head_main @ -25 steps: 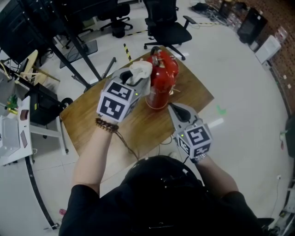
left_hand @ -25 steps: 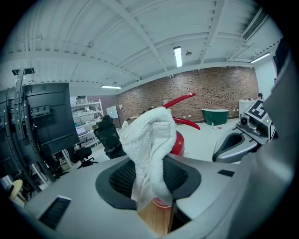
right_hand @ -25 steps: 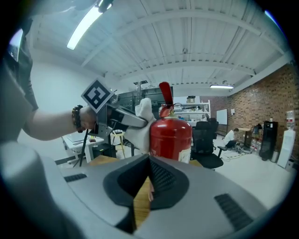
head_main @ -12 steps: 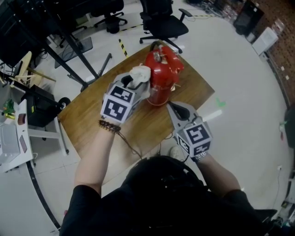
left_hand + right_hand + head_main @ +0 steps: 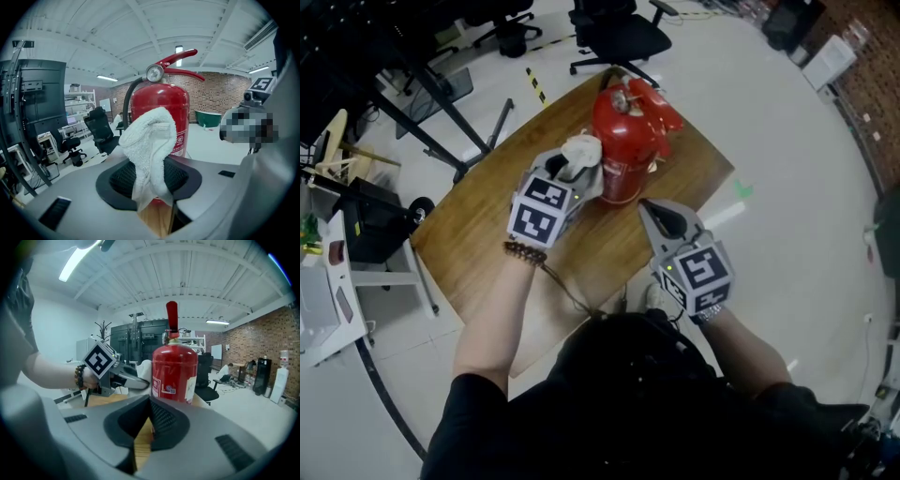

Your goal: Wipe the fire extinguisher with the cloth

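Centre frame: left gripper (image 5: 578, 171) clamps cloth (image 5: 583, 150) at extinguisher (image 5: 625, 141) (wiping judged under way, most surface left); right gripper (image 5: 649, 212) closed, empty.

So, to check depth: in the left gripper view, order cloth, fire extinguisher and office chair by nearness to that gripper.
1. Cloth, clamped between the jaws.
2. Fire extinguisher, just behind it, centre.
3. Office chair, farther back, left.
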`<action>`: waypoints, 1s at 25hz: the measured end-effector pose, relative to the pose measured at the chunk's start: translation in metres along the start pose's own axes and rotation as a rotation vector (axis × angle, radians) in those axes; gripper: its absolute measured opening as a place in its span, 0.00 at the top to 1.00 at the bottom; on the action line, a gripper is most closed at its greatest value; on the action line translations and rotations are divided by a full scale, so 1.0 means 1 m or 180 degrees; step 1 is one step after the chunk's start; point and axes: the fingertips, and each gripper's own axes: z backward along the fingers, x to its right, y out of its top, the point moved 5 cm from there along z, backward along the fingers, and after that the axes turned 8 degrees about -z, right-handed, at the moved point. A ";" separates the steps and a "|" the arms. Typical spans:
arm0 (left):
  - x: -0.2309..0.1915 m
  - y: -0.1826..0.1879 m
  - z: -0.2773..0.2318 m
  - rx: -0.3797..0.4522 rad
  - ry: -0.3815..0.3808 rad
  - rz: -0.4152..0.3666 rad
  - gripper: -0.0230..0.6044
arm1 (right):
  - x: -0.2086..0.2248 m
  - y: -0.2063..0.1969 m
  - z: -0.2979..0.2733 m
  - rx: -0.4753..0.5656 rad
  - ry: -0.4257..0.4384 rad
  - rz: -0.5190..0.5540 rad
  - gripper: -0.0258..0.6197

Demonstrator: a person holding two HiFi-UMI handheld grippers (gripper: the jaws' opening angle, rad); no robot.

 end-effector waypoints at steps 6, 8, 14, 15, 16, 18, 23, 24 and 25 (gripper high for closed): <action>0.002 -0.031 -0.020 -0.0059 -0.0095 0.0023 0.73 | -0.004 -0.008 -0.002 -0.0066 -0.0073 -0.0012 0.93; 0.002 -0.042 -0.027 -0.0079 -0.0110 0.0046 0.73 | -0.005 -0.010 -0.002 -0.0086 -0.0097 -0.0019 0.93; 0.000 -0.068 -0.046 -0.0135 -0.0113 0.0119 0.73 | -0.007 -0.019 -0.003 -0.0169 -0.0161 -0.0030 0.93; 0.000 -0.073 -0.050 -0.0153 -0.0120 0.0122 0.73 | -0.007 -0.021 -0.003 -0.0182 -0.0171 -0.0043 0.93; -0.001 -0.077 -0.053 -0.0171 -0.0126 0.0125 0.73 | -0.007 -0.022 -0.004 -0.0193 -0.0181 -0.0057 0.93; -0.001 -0.085 -0.059 -0.0207 -0.0133 0.0129 0.73 | -0.009 -0.023 -0.005 -0.0223 -0.0196 -0.0066 0.93; -0.001 -0.108 -0.075 -0.0310 -0.0167 0.0174 0.73 | -0.011 -0.028 -0.007 -0.0273 -0.0224 -0.0056 0.93; -0.001 -0.114 -0.079 -0.0338 -0.0175 0.0178 0.73 | -0.010 -0.028 -0.007 -0.0275 -0.0233 -0.0057 0.93; 0.000 -0.119 -0.083 -0.0370 -0.0182 0.0181 0.73 | -0.010 -0.029 -0.007 -0.0281 -0.0244 -0.0060 0.93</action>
